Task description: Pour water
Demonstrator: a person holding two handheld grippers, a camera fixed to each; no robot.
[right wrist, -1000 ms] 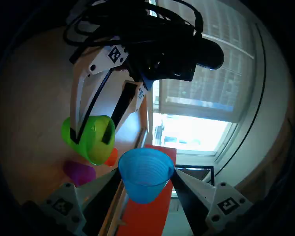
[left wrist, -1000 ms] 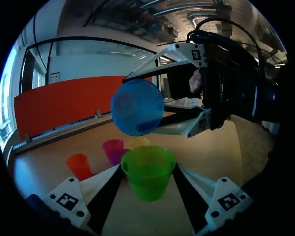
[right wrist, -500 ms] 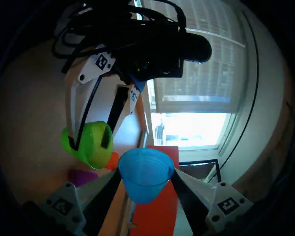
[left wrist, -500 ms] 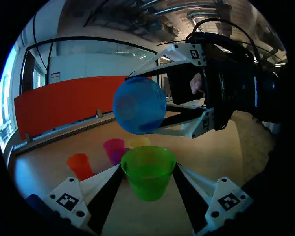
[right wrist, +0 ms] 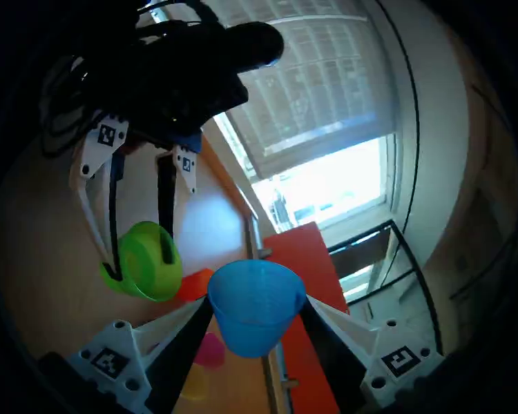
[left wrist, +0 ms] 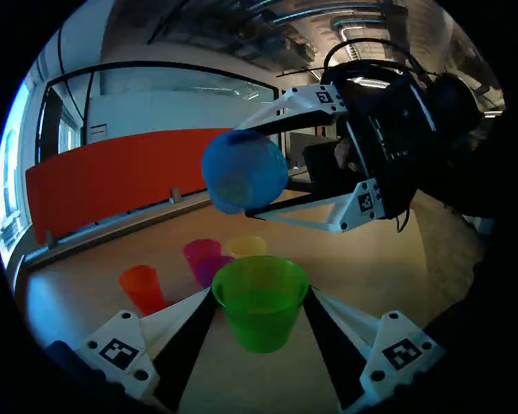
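Your left tool [left wrist: 259, 298] pinches the green cup [left wrist: 261, 314] upright to receive, while your right tool [right wrist: 255, 307] pinches the blue cup [right wrist: 253, 321], tilted above it.

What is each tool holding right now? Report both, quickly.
Left tool: closed on the green cup.
Right tool: closed on the blue cup, tilted.

Green cup [left wrist: 261, 307] at lower centre in the left gripper [left wrist: 259, 295]; above it, tilted blue cup [left wrist: 248, 169] in the right gripper [left wrist: 242, 174].
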